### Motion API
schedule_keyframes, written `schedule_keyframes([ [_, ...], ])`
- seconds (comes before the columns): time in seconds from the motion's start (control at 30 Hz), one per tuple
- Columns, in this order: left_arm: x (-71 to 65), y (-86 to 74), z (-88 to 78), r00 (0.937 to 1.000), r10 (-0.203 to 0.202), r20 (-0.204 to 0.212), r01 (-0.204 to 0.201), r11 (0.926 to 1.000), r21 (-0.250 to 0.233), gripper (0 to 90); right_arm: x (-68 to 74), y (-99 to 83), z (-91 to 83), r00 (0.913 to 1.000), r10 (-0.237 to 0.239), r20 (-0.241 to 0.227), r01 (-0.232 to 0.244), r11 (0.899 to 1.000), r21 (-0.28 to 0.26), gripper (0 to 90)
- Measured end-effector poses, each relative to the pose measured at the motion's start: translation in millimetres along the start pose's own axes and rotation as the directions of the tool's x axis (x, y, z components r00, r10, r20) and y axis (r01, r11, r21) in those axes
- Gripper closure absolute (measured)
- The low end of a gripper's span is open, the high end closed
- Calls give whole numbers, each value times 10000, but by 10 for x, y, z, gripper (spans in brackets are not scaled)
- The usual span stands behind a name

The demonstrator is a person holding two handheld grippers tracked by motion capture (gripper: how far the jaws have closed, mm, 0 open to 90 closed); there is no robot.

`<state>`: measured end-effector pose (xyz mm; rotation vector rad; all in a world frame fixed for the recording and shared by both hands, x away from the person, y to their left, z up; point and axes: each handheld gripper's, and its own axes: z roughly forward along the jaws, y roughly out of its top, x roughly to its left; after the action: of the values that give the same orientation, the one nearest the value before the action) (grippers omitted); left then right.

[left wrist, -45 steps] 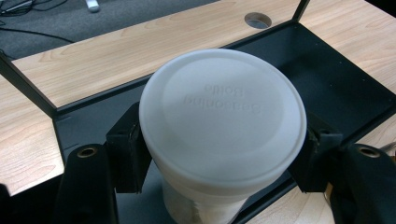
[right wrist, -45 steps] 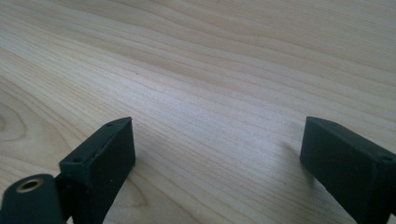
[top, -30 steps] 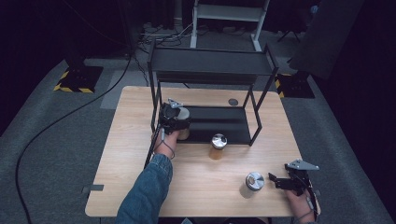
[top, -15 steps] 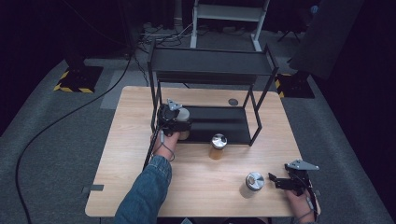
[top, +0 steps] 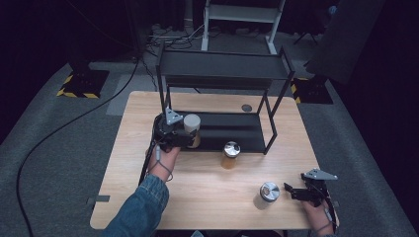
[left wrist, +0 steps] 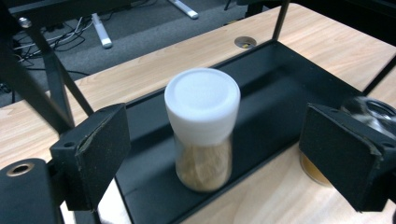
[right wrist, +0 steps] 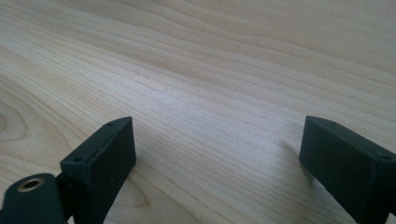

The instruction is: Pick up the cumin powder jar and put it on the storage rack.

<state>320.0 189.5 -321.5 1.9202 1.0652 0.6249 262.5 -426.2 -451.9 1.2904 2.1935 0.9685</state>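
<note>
- Wooden table (top: 207, 197): pale, fine straight grain, rounded corners; near edge cut off at the bottom of the high view, with a small round grommet (top: 246, 107) set in the far side.
- Black metal rack (top: 222, 69): thin square legs, flat upper shelf, shallow tray-like lower shelf (left wrist: 280, 84) with a low rim; shelf surfaces dark and hard to read from above.
- Left gripper (left wrist: 219, 154): matt black blocky jaws, just been opening, now spread wide to either side of the jar and clear of it; grey three-cornered plate on top in the high view.
- Right gripper (top: 286, 190): jaws wide apart over bare wood, nothing between them; hand partly cut off at the frame's bottom.
- White-lidded jar (left wrist: 203, 128): clear glass, brownish granular fill, smooth round cap; upright on the lower shelf near its front left corner, between the left jaws without contact.
- Amber jar (top: 230, 154): shiny metal lid, on the table just in front of the rack; blurred and half hidden behind a jaw in the left gripper view.
- Silver-lidded jar (top: 268, 194): near the right gripper; contents unclear.
</note>
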Motion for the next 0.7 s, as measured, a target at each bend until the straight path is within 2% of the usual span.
schedule_keyframes([
  [0.27, -70, -169, -189, 9998, 195, 24, -195, 9998, 82, 85, 0, 0, 0, 10000, 0, 0, 0, 10000, 2, 106],
  [0.57, -141, -443, -268, 9989, 403, 247, -405, 9992, 67, 85, 2, 1, 0, 10000, 9, 7, -9, 10000, 3, 106],
  [0.7, -142, -558, -261, 9987, 425, 279, -433, 9987, 274, 88, 4, 1, 1, 10000, 17, 15, -17, 10000, 2, 106],
])
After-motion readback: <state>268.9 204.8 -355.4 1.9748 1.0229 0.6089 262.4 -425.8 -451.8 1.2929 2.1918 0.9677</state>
